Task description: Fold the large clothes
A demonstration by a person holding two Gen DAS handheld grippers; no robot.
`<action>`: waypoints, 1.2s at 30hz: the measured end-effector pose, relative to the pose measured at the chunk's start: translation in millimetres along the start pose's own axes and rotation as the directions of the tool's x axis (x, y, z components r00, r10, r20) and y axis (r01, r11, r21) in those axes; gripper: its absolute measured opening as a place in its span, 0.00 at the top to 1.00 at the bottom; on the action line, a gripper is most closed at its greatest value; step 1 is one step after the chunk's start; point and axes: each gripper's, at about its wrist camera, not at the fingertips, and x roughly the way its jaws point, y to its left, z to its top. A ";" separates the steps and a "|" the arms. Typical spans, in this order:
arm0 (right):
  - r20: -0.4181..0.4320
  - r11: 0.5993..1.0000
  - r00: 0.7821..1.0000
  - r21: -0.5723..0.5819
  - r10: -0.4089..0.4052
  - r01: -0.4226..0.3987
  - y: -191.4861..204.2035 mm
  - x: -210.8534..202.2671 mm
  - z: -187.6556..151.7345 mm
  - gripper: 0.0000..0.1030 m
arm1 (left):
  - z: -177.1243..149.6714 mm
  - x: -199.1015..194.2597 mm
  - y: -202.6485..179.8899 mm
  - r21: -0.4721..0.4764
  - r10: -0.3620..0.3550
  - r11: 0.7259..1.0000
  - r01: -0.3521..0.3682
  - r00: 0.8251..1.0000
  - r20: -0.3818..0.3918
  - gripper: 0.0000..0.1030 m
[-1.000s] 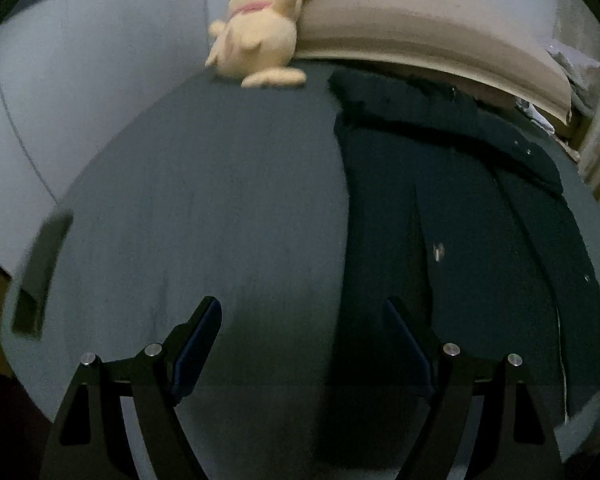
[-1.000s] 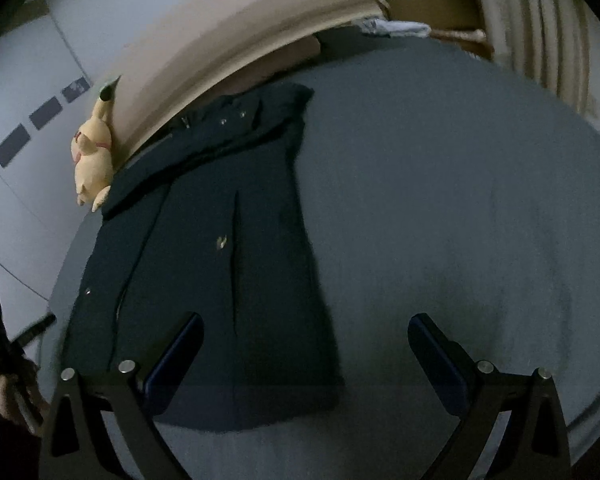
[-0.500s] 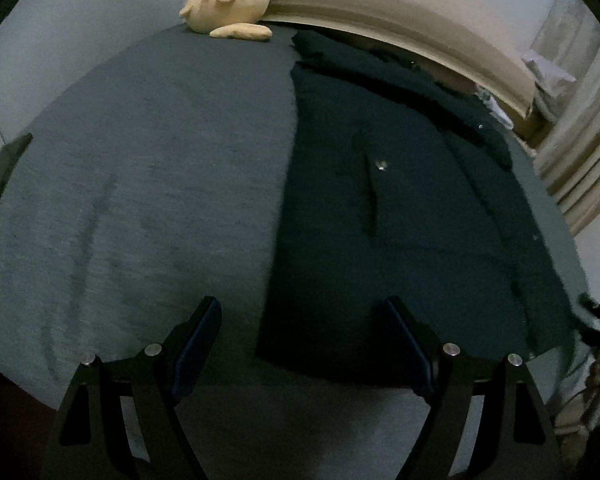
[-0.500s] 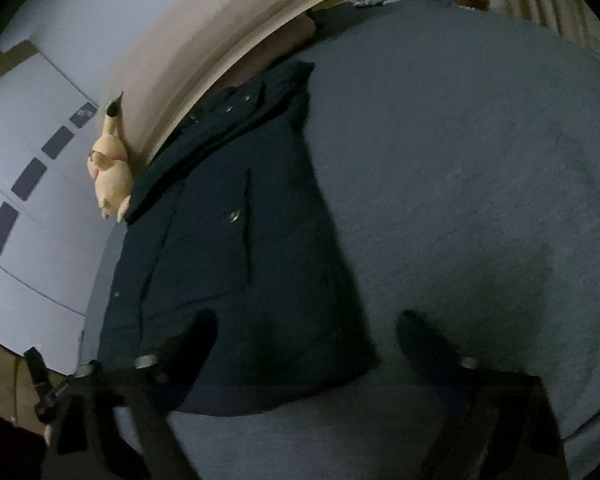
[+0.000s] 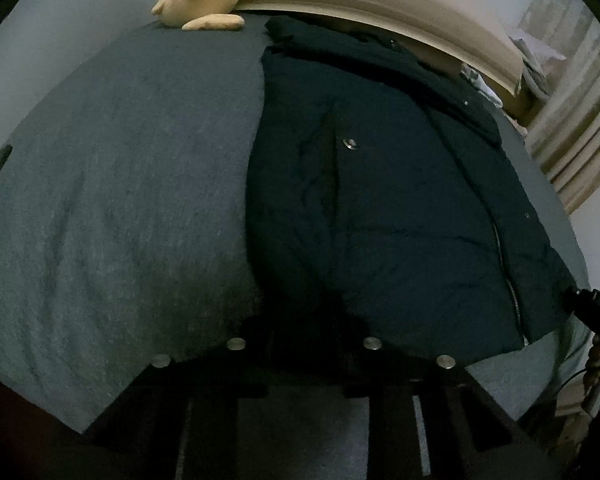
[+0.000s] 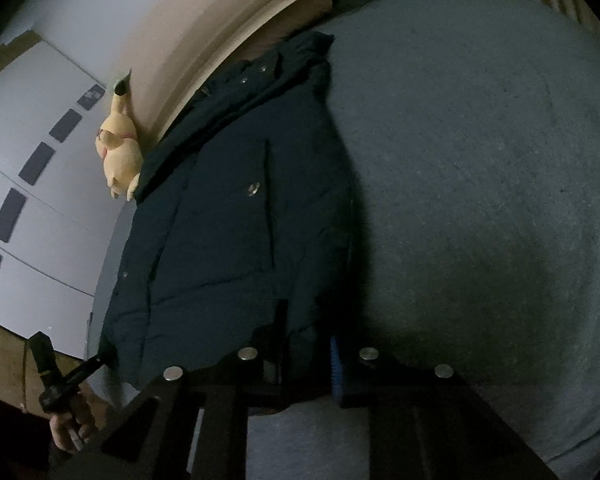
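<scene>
Grey bed carries the padded coat, soft, bulky; both grippers pinch its six-o'clock hem.

The matte black two-finger left gripper carries four round silver screw heads. The matching black right gripper has blue finger pads. A bare-skinned hand shows.

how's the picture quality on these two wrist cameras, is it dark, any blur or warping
Left wrist view: dim, the dark jacket nearly black, the left gripper lost in shadow at the hem; fisheye bends the headboard; little blur. Right wrist view: equally dim, right gripper casts a shadow over the grey bedspread; edges strongly curved, plush toy sharp.
</scene>
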 end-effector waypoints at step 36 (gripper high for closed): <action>0.171 0.987 0.984 0.140 0.055 -0.079 -29.8 -19.9 90.5 0.13 | 142.4 -4.6 41.7 -0.097 0.012 0.995 0.008 0.980 0.196 0.35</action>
